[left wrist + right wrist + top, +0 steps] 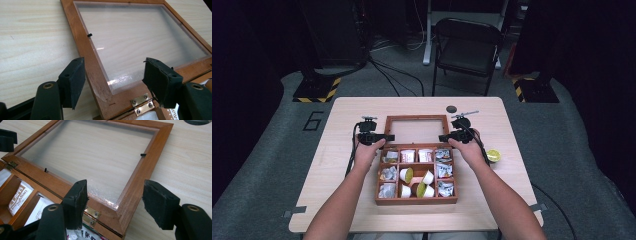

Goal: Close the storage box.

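Claws [388,137] [443,138] straddle the open lid's [416,118] two hinge-side corners, unclamped.

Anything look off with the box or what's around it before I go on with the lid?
One thing: a yellow-green cup lies alone on the table, right of the wooden box, while the other cups sit in the compartments. The glazed lid lies flat, hinges intact. Both grippers, left and right, are open at its near corners.

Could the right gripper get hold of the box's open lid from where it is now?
Probably yes. The right gripper has its jaws open astride the near corner of the lid, which lies flat on the table, with nothing between them and the wooden frame.
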Motion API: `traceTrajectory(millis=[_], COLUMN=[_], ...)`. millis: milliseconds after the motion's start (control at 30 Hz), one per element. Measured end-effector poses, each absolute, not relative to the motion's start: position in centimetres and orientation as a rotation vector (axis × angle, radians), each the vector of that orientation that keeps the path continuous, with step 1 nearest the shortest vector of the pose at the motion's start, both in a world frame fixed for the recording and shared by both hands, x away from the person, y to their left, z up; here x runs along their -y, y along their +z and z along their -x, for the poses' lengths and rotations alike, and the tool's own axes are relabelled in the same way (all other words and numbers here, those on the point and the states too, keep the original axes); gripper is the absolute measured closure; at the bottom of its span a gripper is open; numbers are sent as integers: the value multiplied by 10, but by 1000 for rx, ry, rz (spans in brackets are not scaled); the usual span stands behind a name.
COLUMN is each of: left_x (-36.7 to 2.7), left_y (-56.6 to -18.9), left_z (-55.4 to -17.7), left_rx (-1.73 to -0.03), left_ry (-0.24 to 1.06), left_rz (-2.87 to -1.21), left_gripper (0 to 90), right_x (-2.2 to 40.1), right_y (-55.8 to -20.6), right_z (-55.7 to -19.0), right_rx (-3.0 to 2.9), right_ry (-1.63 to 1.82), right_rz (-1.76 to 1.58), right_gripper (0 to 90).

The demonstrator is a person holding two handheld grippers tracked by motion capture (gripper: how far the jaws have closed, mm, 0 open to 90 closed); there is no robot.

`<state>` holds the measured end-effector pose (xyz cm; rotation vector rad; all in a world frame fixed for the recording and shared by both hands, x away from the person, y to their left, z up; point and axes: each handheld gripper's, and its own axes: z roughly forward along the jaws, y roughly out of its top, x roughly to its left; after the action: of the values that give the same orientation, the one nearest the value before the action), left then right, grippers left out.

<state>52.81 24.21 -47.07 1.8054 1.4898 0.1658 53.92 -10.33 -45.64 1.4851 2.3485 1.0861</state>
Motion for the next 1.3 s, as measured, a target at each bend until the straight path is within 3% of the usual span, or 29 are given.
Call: traceTrajectory(millis=[1300], left_x=[-237], left_y=[-488], left_z=[-537], left_rx=[-1530], left_ry=[121], left_rz=[-1839], left_gripper=[286], right_x=[106], right_y=[-484], right_z=[-556], right_rx=[-2350], right_ry=[1118], right_rz=[-1683], right_gripper=[298])
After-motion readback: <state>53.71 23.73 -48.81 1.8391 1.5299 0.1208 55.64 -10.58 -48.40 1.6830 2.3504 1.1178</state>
